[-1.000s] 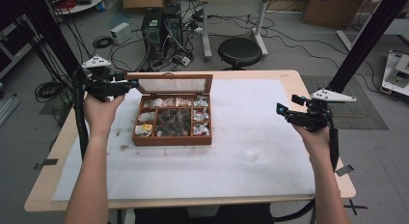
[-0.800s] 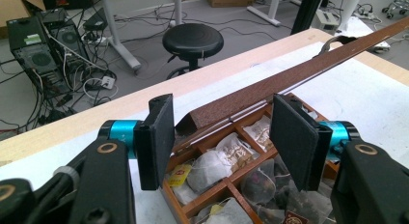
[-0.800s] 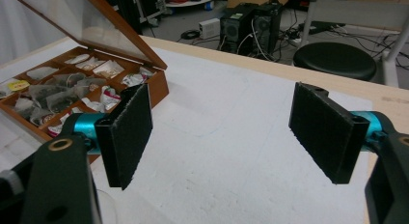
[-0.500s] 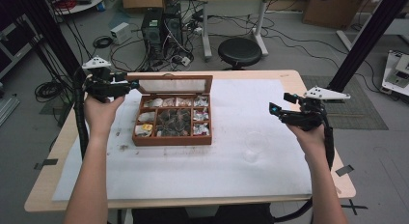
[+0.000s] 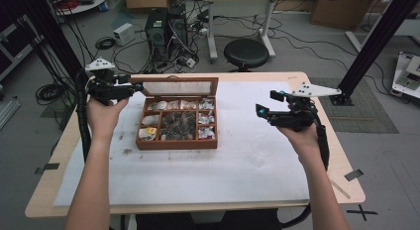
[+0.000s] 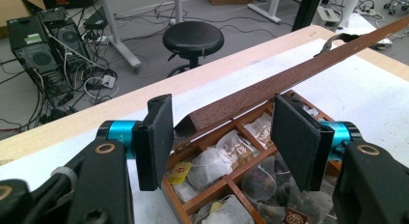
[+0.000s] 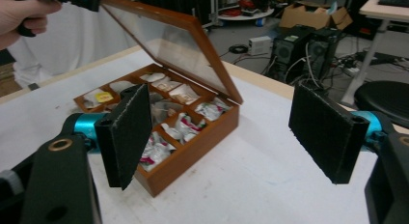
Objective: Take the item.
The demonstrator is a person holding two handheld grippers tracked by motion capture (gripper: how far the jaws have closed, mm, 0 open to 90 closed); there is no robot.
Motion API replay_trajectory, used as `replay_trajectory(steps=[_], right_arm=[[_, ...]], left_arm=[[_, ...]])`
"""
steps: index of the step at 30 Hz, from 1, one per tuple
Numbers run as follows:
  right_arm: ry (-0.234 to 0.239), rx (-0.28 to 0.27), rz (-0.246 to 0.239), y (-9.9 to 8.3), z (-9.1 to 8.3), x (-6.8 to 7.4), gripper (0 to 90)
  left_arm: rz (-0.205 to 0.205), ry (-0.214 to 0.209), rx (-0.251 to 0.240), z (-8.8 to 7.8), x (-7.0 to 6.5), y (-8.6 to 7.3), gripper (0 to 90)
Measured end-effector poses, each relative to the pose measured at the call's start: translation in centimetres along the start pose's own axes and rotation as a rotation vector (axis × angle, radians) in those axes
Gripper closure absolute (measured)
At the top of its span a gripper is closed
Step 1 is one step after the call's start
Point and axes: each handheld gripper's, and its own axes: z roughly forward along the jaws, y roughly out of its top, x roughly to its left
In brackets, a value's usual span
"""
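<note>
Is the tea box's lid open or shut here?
Open. The lid tilts up off the box, tea bags exposed; left gripper at its corner.

Wooden tea box (image 5: 178,122) sat left of centre on white mat (image 5: 237,160), glass lid (image 5: 176,87) raised toward table's far edge. Left gripper (image 5: 133,87) met lid's left corner. Right gripper (image 5: 265,103) hovered near right edge, jaws apart, empty.
</note>
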Motion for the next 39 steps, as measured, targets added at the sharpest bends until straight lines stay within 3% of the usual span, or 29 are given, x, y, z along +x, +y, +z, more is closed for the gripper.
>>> replay_trajectory(steps=[15,20,29,39], right_arm=[[0.086,0.039,-0.055,2.5,4.8,4.8,24.0],[0.12,0.066,-0.078,3.3,7.2,6.7,24.1],[0.172,0.111,-0.077,3.7,10.5,8.2,24.2],[0.182,0.18,-0.084,3.0,14.3,10.1,25.5]], left_arm=[[0.004,0.01,0.011,0.1,-0.1,0.3,41.1],[0.0,0.012,0.011,0.1,-0.1,0.4,41.1],[-0.007,0.008,0.006,0.2,0.0,0.3,41.0],[-0.006,0.007,0.009,0.2,0.0,0.3,41.0]])
